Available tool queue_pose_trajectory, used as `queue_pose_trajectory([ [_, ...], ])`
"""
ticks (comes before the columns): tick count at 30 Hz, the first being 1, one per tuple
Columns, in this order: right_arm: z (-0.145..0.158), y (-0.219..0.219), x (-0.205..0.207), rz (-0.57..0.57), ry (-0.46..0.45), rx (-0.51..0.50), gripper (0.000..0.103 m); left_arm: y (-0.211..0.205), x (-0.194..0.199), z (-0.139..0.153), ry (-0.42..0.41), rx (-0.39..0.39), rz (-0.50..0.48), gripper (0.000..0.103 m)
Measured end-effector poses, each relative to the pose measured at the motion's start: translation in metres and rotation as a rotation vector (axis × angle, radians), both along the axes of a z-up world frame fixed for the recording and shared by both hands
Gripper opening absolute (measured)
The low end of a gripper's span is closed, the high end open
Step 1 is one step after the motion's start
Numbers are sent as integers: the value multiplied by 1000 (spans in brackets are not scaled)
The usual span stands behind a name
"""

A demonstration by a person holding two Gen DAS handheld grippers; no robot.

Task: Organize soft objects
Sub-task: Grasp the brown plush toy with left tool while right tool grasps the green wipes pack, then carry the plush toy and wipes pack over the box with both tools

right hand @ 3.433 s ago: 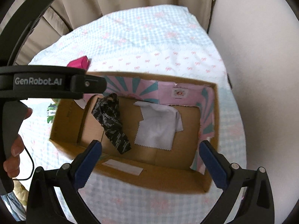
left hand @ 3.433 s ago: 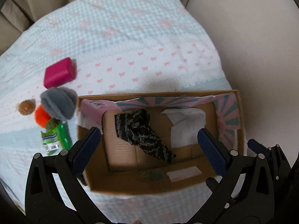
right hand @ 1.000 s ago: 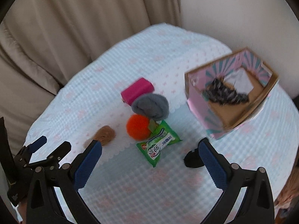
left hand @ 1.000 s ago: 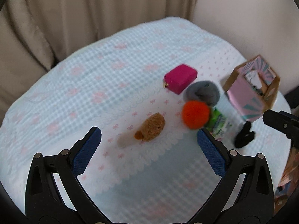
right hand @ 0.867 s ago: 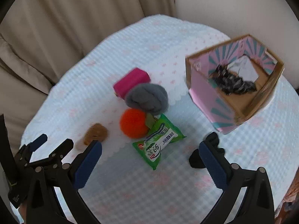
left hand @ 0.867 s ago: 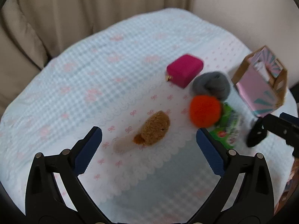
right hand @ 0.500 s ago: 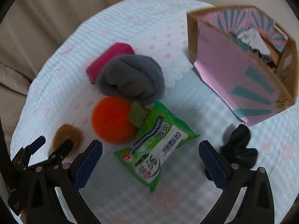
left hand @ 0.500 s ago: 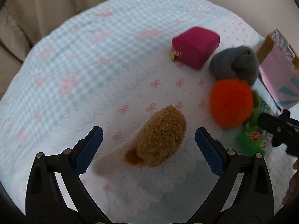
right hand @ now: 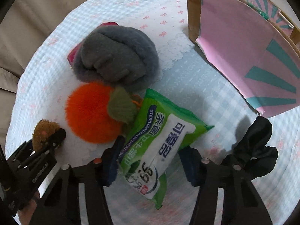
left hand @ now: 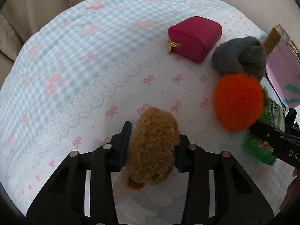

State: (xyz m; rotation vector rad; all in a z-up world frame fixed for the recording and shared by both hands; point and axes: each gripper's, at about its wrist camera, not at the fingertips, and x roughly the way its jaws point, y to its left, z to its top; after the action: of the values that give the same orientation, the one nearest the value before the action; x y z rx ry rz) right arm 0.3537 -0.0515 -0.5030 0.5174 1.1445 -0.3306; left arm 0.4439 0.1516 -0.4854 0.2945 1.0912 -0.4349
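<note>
A brown plush toy [left hand: 153, 146] lies on the bow-print cloth, and my left gripper [left hand: 153, 142] is closing on it, blue pads pressed into its sides. In the right wrist view the same gripper [right hand: 50, 136] shows at the lower left with the plush toy [right hand: 44, 131]. My right gripper [right hand: 152, 150] is closing on a green wipes pack [right hand: 159, 142], a pad against each long edge. An orange pompom [right hand: 90, 112] and a grey fleece bundle [right hand: 116, 56] touch the pack's far end. A black fabric piece [right hand: 256, 146] lies to the right.
The pink and teal cardboard box [right hand: 243, 56] stands at the upper right, close to the wipes pack. A magenta pouch [left hand: 195, 37] sits behind the grey bundle [left hand: 240, 56]. Beige curtains hang past the round table's far edge. Bare cloth stretches to the left of the plush toy.
Both grippers came down to the table and went from wide open to closed in: the left around the brown plush toy, the right around the green wipes pack.
</note>
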Motion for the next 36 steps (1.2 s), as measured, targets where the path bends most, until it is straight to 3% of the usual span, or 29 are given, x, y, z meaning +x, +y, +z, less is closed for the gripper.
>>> queue_pose_trajectory([
  [7, 16, -5, -5, 1, -24, 10, 46, 5, -11, 27, -4, -48, 40, 32],
  [16, 67, -2, -26, 32, -80, 3, 46, 6, -36, 83, -16, -102, 92, 31],
  [27, 181, -4, -79, 143, -197, 3, 46, -1, -101, 214, -65, -163, 146, 31],
  [36, 273, -30, -121, 257, -292, -101, 46, -31, -143, 294, -94, -210, 147, 31],
])
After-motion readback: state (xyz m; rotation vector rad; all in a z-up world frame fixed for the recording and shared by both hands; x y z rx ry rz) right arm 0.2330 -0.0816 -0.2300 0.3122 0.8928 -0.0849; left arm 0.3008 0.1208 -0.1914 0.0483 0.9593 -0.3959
